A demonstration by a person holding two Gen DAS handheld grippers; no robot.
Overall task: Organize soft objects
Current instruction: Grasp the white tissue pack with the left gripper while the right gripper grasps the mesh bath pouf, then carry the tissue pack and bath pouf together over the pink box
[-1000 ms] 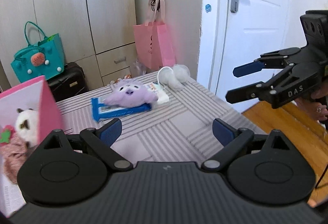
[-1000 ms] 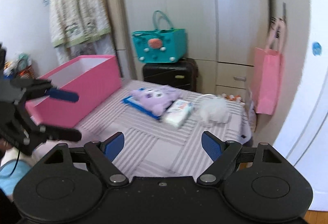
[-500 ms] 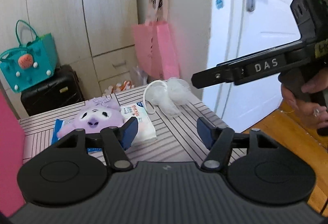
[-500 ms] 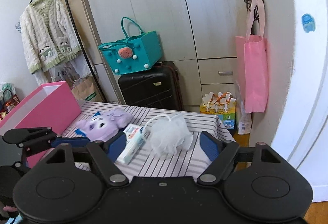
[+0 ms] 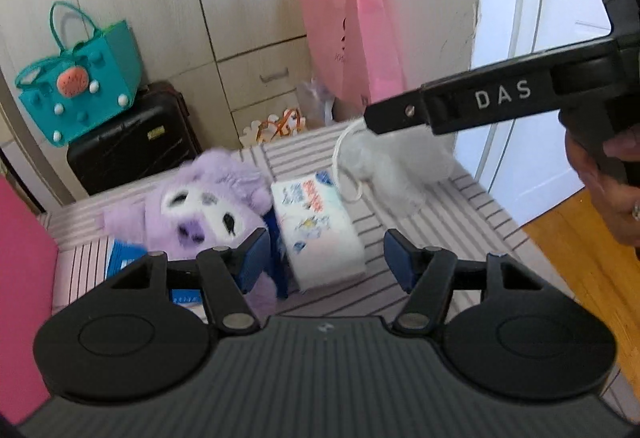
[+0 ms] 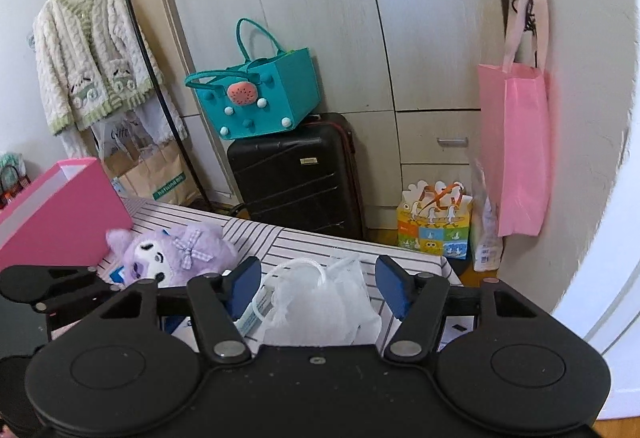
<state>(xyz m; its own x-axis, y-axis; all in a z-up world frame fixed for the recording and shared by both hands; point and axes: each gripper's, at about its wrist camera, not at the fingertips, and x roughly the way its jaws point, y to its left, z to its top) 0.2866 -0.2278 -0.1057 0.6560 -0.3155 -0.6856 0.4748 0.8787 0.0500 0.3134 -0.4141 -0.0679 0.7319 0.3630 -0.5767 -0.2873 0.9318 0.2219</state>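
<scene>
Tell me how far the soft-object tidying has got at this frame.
Nothing looks sorted yet. The purple plush, tissue pack and white mesh pouf all lie on the striped table outside the pink box. The right gripper, jaws just closing, frames the pouf; the left gripper frames the tissue pack. Neither grips. All three remain.

Home bedroom, wardrobe (image 6: 320,17), hanging cardigan (image 6: 88,53), suitcase (image 6: 296,177), door (image 5: 560,57)

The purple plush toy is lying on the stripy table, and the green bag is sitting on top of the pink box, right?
Not quite. The purple plush toy does lie on the stripy table, but the green bag sits on top of the black suitcase, not the pink box. The right wrist view shows it.
</scene>
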